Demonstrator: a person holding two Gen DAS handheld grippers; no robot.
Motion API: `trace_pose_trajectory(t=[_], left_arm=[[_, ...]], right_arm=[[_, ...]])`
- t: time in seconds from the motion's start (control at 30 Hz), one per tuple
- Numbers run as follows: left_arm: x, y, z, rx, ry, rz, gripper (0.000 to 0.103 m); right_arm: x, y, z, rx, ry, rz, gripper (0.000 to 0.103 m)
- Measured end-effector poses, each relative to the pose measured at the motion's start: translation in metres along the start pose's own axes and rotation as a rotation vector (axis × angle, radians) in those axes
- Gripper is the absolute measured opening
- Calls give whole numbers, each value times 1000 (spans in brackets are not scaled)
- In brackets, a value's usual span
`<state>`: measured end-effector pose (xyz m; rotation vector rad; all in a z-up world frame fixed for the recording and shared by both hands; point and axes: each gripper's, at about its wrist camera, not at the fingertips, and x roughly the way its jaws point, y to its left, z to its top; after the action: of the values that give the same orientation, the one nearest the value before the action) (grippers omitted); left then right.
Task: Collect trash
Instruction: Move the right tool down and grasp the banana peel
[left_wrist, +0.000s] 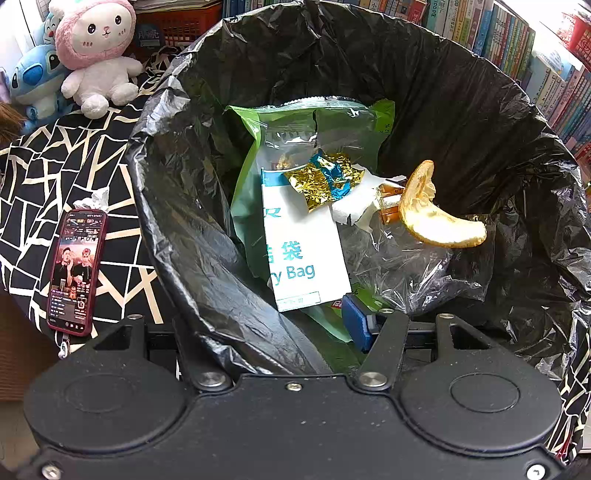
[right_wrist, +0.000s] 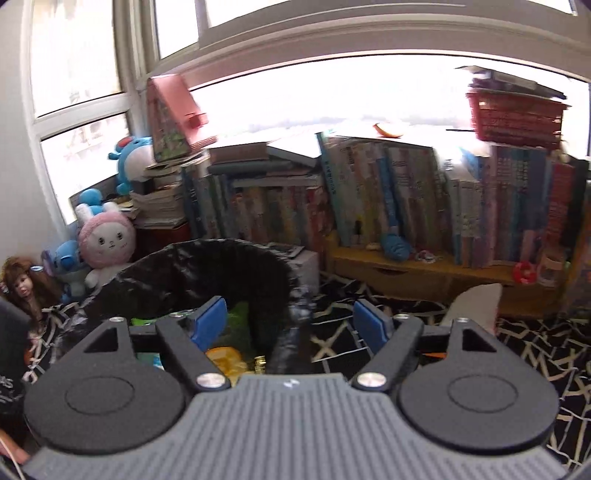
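Filling the left wrist view, the trash bin (left_wrist: 461, 122) stands lined with a black bag (left_wrist: 207, 236), and the collected trash lies inside it. A green-and-white zip bag (left_wrist: 306, 254) leans against the far-left wall, with a crumpled gold-and-blue foil wrapper (left_wrist: 325, 179) on top of it. Just beside the wrapper lie a scrap of white paper (left_wrist: 354, 210) and a small orange carton (left_wrist: 389, 201), and a curved piece of yellow peel (left_wrist: 432, 214) rests over clear plastic film (left_wrist: 406, 266).

The left gripper (left_wrist: 280, 325) sits at the bin's near rim with the liner's edge running between its fingers; only the right blue pad (left_wrist: 356, 325) shows, so whether it is clamped on the liner cannot be told.

The right gripper (right_wrist: 291, 325) is held above the bin's right rim, jaws spread wide and holding nothing; its left pad (right_wrist: 208, 323) is over the bin's opening, its right pad (right_wrist: 369, 326) over the black-and-white patterned cloth (right_wrist: 535, 347).

On that cloth left of the bin lies a phone (left_wrist: 75, 269) with its screen lit, a crumpled tissue (left_wrist: 94, 199) touching its top end. Beyond sit plush toys (left_wrist: 98, 55), and rows of books (right_wrist: 406, 199) line the window.
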<state>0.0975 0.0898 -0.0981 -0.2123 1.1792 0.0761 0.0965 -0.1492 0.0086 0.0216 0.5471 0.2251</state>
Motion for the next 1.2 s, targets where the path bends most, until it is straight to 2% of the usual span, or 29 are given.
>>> trace_pose_trajectory(t=[0.23,0.5,0.8,1.2], left_arm=[[0,0,0,0,0,0,58],[0,-1,0,3,1,0,58],[1,-3,2,18,8,3,58],[3,-3,3,30,14,8,58]], right_arm=[[-2,-20,-7,15,-12,-98,85],[6,-56,-25,105,10,-213,88],[40,-91,-68,167,141,-310,88],[102,-125,-114,230,305,-377,88]])
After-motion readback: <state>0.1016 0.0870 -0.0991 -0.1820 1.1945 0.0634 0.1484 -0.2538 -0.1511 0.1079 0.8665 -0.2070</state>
